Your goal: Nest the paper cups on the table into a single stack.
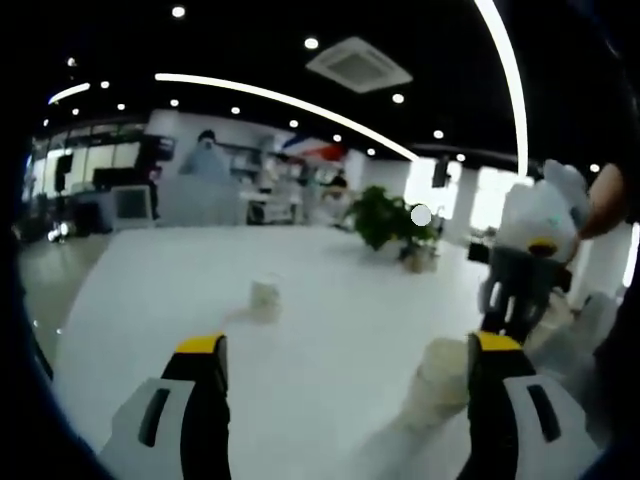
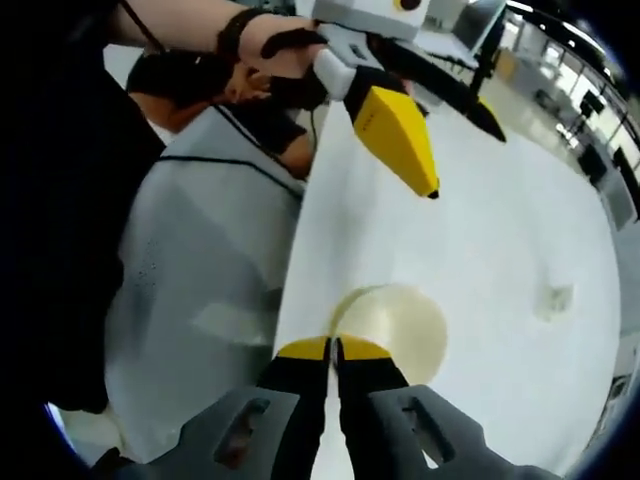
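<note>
The right gripper (image 2: 333, 350) pinches the rim of a near cup (image 2: 392, 325) to lift it, while the left gripper (image 1: 345, 350) waits open, facing a far cup (image 1: 265, 297) on the white counter (image 1: 330, 330).

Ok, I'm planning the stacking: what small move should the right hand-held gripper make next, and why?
Probably lift the near pale paper cup slightly. The right hand-held gripper looks shut on its rim, and the other small paper cup stands apart on the white table, so carrying comes next.
</note>
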